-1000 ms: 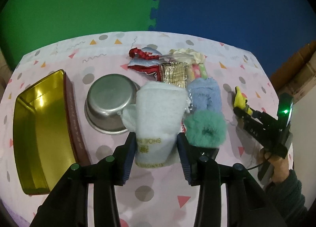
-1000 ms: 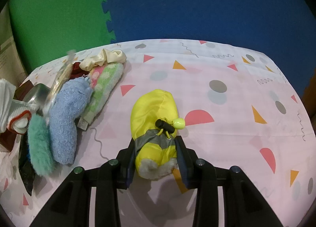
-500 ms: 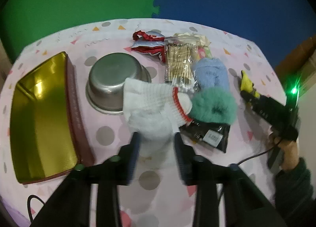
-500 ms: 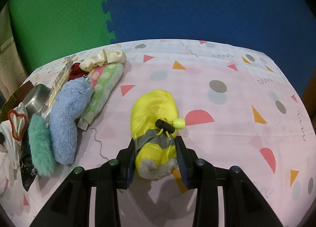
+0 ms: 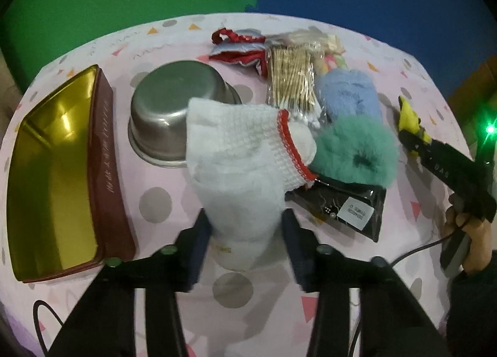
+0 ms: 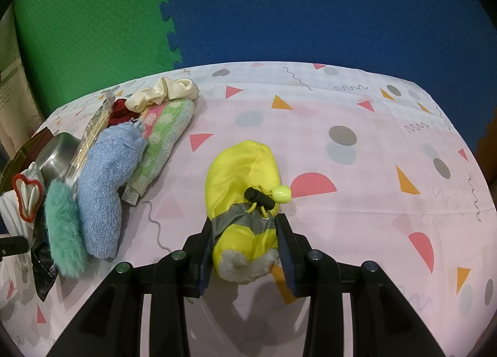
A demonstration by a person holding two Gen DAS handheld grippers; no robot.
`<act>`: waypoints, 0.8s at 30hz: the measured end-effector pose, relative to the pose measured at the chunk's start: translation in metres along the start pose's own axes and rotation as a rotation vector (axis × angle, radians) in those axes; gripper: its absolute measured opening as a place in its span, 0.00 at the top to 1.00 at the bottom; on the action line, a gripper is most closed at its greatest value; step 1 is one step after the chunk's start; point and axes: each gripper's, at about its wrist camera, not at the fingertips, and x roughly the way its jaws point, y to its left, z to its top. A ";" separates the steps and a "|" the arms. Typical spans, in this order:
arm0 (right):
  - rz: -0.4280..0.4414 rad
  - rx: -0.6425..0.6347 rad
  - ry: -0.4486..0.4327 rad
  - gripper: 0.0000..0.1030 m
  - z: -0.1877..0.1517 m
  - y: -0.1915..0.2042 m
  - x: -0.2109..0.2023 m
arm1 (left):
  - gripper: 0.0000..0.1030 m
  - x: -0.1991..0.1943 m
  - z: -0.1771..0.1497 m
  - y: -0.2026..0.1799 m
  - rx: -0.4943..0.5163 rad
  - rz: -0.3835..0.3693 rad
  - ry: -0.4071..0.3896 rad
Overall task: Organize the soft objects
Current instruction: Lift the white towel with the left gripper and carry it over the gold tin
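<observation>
Left claw (image 5: 245,232) clamps the white sock (image 5: 242,170); right claw (image 6: 245,248) grips the yellow bootie (image 6: 242,189).

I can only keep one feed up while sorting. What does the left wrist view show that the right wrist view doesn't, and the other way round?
Only the left wrist view: the gold tin open face, the labelled black packet, and the left gripper shut on the white cloth bundle.

Only the right wrist view: the whole yellow pouch clamped in the right gripper, its toggle, and the pink-green towel.

Both: the steel bowl, blue sock, teal scrunchie and cotton swab pack.
</observation>
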 end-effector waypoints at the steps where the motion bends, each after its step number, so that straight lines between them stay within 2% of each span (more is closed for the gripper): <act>1: -0.001 0.000 0.000 0.63 0.000 0.000 0.000 | 0.69 -0.003 0.000 0.002 -0.001 -0.010 0.002; 11: -0.002 -0.001 0.000 0.63 0.000 0.000 0.000 | 0.70 -0.037 -0.005 0.016 -0.003 -0.044 -0.018; 15: -0.004 -0.002 0.001 0.63 0.000 0.000 0.000 | 0.70 -0.050 -0.004 0.030 -0.019 -0.014 -0.044; 24: -0.012 -0.008 0.002 0.63 0.000 0.000 0.000 | 0.70 -0.062 0.008 0.102 -0.153 0.112 -0.080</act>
